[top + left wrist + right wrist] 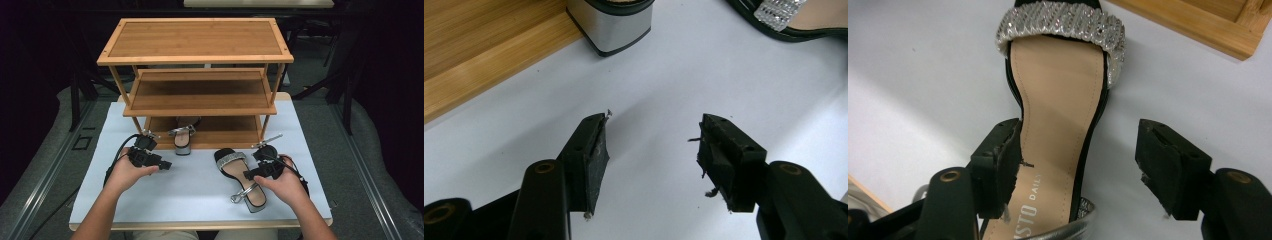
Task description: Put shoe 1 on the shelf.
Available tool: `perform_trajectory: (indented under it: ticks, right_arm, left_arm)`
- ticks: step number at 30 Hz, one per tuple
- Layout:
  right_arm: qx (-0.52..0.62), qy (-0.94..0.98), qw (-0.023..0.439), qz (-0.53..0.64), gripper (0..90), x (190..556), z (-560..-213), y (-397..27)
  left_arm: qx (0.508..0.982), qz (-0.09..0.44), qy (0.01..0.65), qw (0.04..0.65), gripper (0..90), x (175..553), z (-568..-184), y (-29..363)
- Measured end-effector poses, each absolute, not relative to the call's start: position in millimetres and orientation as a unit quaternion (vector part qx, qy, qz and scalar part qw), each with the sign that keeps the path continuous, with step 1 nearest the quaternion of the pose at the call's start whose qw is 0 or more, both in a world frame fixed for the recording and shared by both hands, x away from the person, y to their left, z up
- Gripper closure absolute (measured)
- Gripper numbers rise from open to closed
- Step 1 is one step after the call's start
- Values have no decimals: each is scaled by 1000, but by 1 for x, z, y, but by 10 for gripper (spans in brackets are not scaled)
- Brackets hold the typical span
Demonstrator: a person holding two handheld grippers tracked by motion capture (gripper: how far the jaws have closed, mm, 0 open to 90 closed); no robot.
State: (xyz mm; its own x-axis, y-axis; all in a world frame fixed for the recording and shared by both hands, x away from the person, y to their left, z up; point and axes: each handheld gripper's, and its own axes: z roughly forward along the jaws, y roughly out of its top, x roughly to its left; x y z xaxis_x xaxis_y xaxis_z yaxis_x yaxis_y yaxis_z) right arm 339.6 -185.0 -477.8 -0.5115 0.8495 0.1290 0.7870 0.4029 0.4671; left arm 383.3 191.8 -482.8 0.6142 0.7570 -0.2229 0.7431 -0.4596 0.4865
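Near the tabletop's front edge, the right gripper (1078,165) straddles a sandal (1058,125) with jaws apart; the left gripper (651,150) gapes, holding nothing.

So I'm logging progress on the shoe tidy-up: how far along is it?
About halfway. One sandal already sits on the rack's bottom shelf, heel poking out. The second sandal lies on the white table; the right hand-held gripper is open over its insole, not gripping. The left hand-held gripper is empty. Left: grip it and shelve it beside the first.
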Motion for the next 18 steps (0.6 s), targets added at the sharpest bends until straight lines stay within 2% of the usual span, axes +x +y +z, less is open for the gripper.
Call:
perform_trajectory:
  ticks: [1, 2, 3, 7, 12, 18]
  right_arm:
    - [495, 834, 79, 230, 343, 340, -478, -182]
    - [492, 838, 71, 226, 347, 342, -478, -182]
    - [492, 841, 89, 208, 355, 342, -479, -179]
    - [486, 849, 95, 186, 368, 345, -479, -172]
    - [495, 844, 77, 190, 408, 350, -480, -167]
    - [491, 849, 62, 185, 409, 356, -482, -160]
  left_arm:
    - [855, 13, 437, 279, 451, 383, -482, 193]
    - [855, 14, 437, 281, 451, 383, -482, 193]
    - [855, 14, 436, 281, 453, 382, -482, 193]
    - [854, 14, 436, 285, 457, 382, -482, 194]
    - [851, 9, 438, 291, 449, 383, -481, 196]
    - [845, 8, 443, 299, 441, 383, -481, 200]
